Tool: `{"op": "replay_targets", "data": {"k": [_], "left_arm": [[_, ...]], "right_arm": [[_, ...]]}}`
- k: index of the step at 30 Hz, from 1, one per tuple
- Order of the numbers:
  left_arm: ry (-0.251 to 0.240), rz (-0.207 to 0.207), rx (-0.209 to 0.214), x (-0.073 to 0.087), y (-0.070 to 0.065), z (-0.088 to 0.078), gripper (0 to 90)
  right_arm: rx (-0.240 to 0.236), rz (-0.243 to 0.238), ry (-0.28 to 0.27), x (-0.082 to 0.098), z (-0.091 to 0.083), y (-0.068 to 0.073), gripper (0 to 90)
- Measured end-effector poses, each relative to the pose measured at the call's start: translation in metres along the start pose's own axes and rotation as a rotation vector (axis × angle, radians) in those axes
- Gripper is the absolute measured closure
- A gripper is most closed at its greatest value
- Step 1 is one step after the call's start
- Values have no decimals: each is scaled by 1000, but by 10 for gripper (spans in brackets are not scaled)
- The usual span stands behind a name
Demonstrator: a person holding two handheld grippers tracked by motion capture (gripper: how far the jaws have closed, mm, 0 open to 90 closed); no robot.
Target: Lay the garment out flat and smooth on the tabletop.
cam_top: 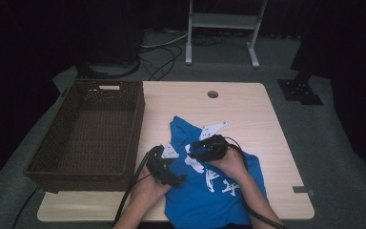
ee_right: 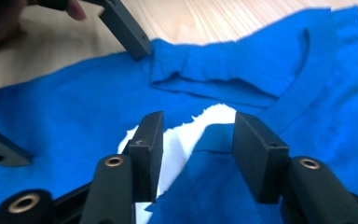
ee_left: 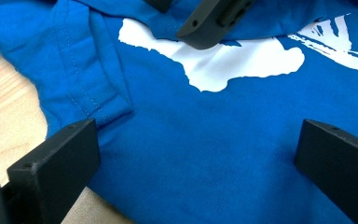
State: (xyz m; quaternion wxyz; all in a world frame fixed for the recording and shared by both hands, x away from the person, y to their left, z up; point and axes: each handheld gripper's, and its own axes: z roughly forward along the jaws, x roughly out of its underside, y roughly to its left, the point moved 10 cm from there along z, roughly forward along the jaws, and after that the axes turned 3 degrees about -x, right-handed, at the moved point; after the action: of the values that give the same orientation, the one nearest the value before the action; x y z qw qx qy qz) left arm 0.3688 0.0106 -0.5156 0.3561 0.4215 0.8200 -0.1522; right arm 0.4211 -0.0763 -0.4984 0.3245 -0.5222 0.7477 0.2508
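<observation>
High view: both hands [cam_top: 147, 188] low, grippers on shirt [cam_top: 219, 195].

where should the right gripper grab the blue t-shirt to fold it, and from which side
Grip the raised fold of the blue t-shirt just below the collar, where the cloth already stands up between the right gripper jaws. Come from above, jaws straddling the ridge: elsewhere the fabric lies flat on the table, with little to pinch. The left gripper stands open over the flat chest.

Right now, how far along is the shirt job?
Early. Done: the blue shirt lies on the table. In hand: the right gripper straddles a raised fold; the left gripper rests open on the cloth. Left: folding it; the basket holds nothing.
</observation>
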Motion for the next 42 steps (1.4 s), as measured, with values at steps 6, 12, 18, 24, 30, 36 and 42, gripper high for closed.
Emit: {"op": "replay_targets", "data": {"k": [6,12,18,24,30,36,42], "left_arm": [[0,0,-1,0,0,0,0],[0,0,-1,0,0,0,0],[0,0,-1,0,0,0,0],[0,0,-1,0,0,0,0],[0,0,-1,0,0,0,0],[0,0,-1,0,0,0,0],[0,-1,0,0,0,0,0]], "right_arm": [[22,19,-1,8,2,-5,650],[50,28,-11,8,1,-7,760],[65,45,-37,5,-6,-11,833],[67,61,-54,4,-11,-15,845],[78,95,-82,0,-18,-21,845],[88,112,-111,-5,-28,-26,840],[107,109,-110,-6,-34,-31,841]]}}
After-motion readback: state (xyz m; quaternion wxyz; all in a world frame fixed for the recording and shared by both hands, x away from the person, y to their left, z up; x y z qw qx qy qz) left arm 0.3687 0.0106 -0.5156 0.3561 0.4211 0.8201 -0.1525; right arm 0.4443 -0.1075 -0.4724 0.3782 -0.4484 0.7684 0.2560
